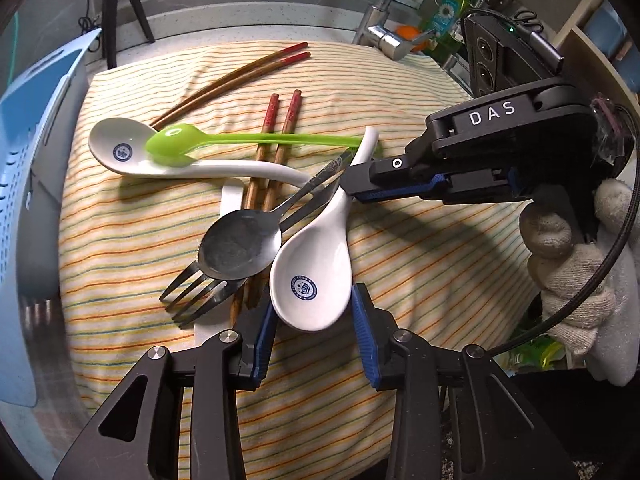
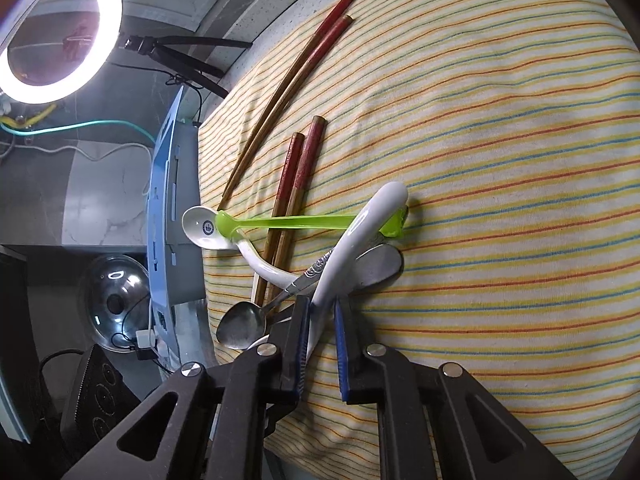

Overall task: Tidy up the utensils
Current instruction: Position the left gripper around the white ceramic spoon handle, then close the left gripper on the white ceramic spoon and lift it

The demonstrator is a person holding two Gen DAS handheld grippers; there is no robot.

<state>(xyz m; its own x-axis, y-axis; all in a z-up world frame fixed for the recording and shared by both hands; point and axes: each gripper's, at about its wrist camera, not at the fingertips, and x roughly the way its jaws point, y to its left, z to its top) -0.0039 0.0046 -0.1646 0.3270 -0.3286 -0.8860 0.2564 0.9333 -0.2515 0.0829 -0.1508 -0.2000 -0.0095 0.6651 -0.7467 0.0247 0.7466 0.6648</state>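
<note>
White ceramic is what both grippers are working on: a soup spoon [image 1: 320,256] lying on top of the tangled pile of utensils on the striped cloth [image 1: 420,280] that covers the surface. Its bowl points toward the left gripper [image 1: 314,334], whose jaws stand spread either side of it, blue pads close to the rim but not clearly pressing. The long axis runs up and away from that gripper, with the handle [image 2: 360,236] ending over the green spoon [image 1: 208,142]. The right gripper [image 2: 322,346] comes in from the side, jaws nearly together and straddling the handle partway along; from its own view a pad seems to touch the handle, though a firm pinch cannot be confirmed. Under the spoon lie a steel spoon [image 1: 240,244], a fork [image 1: 200,296] and chopsticks [image 1: 276,148]. I judge the right gripper better placed to lift, pulling along the handle clear of the pile
</note>
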